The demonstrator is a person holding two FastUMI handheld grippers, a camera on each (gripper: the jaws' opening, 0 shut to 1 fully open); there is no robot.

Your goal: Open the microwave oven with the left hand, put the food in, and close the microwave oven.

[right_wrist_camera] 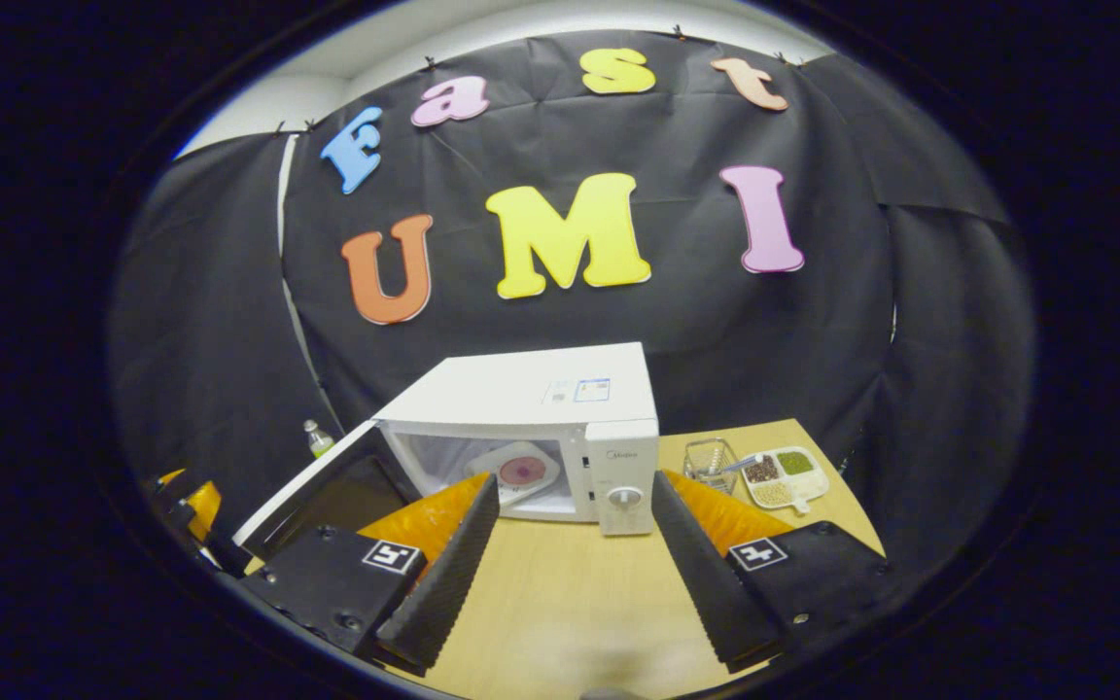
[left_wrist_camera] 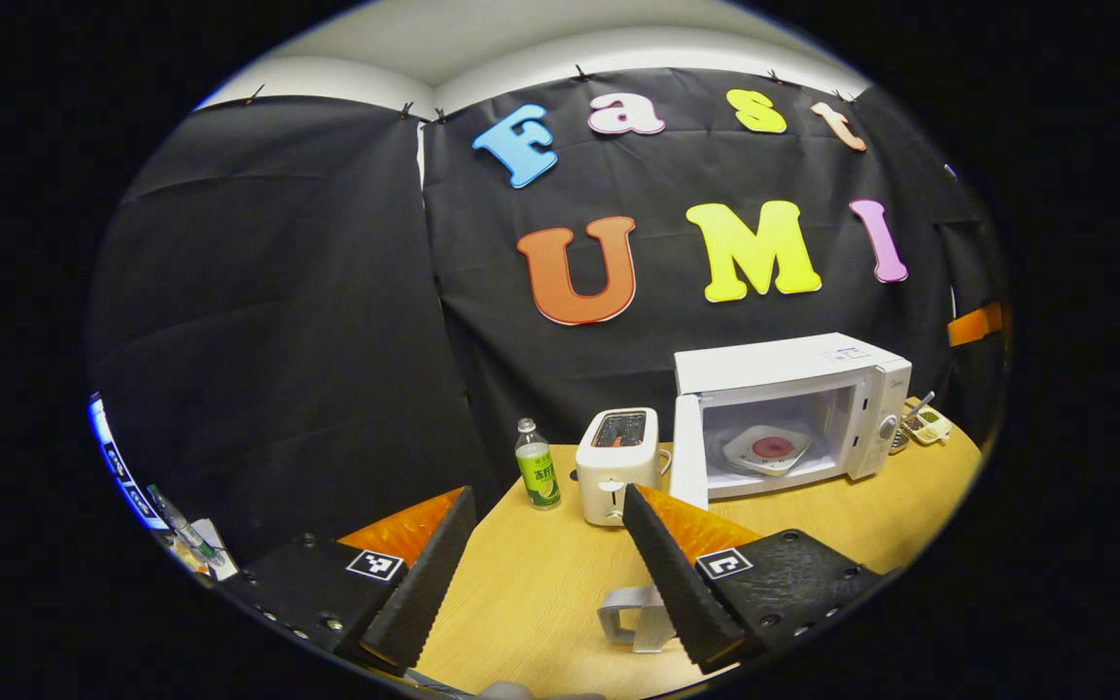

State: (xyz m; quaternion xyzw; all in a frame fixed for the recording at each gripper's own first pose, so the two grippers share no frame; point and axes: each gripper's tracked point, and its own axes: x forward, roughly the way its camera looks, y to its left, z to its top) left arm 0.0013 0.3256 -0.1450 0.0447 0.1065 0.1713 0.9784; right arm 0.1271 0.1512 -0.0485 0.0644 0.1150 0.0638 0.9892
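Food plate sits inside the white boxy microwave oven, both my grippers wide and empty, so I judge my left must swing its open door shut.

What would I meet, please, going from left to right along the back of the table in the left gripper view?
Green-labelled bottle → white toaster → open microwave door → plate of food inside the microwave → microwave control panel → small tray at the table's far right edge.
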